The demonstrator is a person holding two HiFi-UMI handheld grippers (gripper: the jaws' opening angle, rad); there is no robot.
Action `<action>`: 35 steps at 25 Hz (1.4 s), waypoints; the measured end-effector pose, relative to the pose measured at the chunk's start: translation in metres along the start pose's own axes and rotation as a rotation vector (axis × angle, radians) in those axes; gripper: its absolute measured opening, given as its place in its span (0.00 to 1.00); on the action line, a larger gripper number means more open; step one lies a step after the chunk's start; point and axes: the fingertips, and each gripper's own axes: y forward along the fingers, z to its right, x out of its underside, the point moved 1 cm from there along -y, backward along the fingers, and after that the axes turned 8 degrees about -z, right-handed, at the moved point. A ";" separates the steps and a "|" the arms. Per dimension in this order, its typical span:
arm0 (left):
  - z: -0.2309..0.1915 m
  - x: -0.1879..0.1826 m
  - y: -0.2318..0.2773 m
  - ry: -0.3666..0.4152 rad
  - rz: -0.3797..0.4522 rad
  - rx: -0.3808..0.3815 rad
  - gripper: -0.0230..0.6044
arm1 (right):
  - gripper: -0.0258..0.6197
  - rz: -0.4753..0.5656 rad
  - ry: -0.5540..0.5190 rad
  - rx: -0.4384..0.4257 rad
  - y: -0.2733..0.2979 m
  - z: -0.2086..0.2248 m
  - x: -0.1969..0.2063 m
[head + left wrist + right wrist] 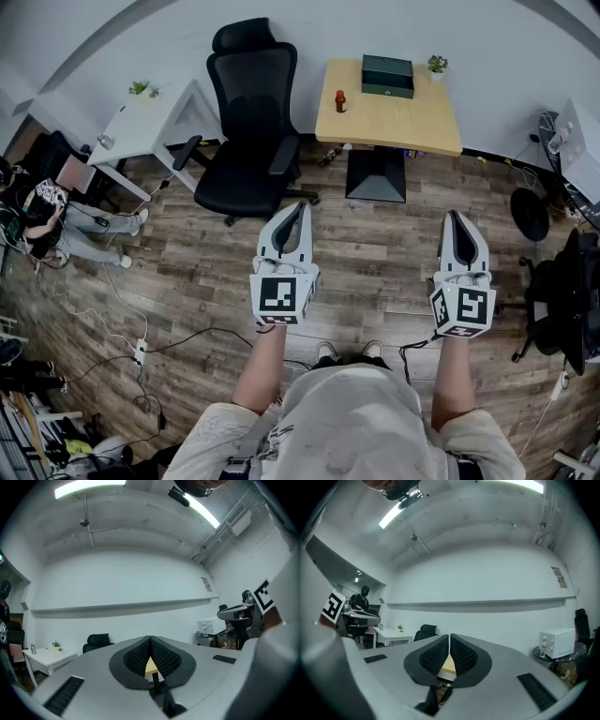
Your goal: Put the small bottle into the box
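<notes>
A small brown bottle with a red cap stands upright on the left part of a light wooden table across the room. A dark green box, lid closed, sits at the table's back edge, right of the bottle. Both grippers hang over the wooden floor, well short of the table. My left gripper is shut with nothing between its pads, and so is my right gripper. In the left gripper view the jaws meet at the tips, and a sliver of the table shows below. The right gripper view shows the same.
A black office chair stands left of the table, just beyond my left gripper. A white desk and a seated person are at the far left. A floor fan stands right. Cables and a power strip lie on the floor.
</notes>
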 end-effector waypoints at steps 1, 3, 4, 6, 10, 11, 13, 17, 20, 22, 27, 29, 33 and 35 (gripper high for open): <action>0.003 0.000 0.002 0.001 0.003 0.000 0.05 | 0.08 -0.001 -0.001 -0.001 0.001 0.003 0.002; 0.009 -0.001 0.006 0.003 0.007 0.000 0.05 | 0.08 -0.003 0.000 -0.004 0.001 0.008 0.005; 0.012 -0.001 0.007 0.002 0.008 0.000 0.05 | 0.08 -0.004 0.002 -0.005 0.001 0.010 0.006; 0.016 -0.001 0.009 -0.002 0.005 -0.001 0.05 | 0.08 0.004 0.014 -0.007 0.000 0.014 0.008; 0.021 -0.002 0.009 -0.004 -0.001 -0.007 0.05 | 0.08 0.026 0.039 -0.006 -0.001 0.019 0.007; 0.022 -0.001 0.009 -0.003 -0.004 -0.007 0.05 | 0.08 0.018 0.034 -0.009 -0.001 0.018 0.010; 0.024 0.001 0.007 -0.002 -0.007 -0.008 0.05 | 0.08 0.002 0.018 -0.013 0.000 0.015 0.014; 0.023 0.002 0.003 0.003 -0.008 -0.012 0.05 | 0.08 -0.012 0.003 -0.030 0.001 0.005 0.019; 0.025 0.003 0.002 0.001 -0.016 -0.006 0.05 | 0.08 -0.019 0.001 -0.040 0.001 0.002 0.019; 0.028 0.004 0.002 0.005 -0.019 0.000 0.05 | 0.08 -0.021 -0.001 -0.048 -0.001 0.001 0.020; 0.042 0.004 0.003 0.004 -0.016 0.012 0.05 | 0.08 -0.024 0.003 -0.056 -0.005 0.007 0.025; 0.047 0.006 0.006 -0.004 -0.026 0.012 0.12 | 0.08 -0.029 0.002 -0.058 -0.006 0.012 0.028; 0.062 0.009 0.015 -0.022 -0.043 0.025 0.23 | 0.08 -0.034 0.005 -0.060 -0.010 0.025 0.033; 0.074 0.009 0.021 -0.030 -0.053 0.042 0.29 | 0.08 -0.035 0.005 -0.058 -0.011 0.035 0.037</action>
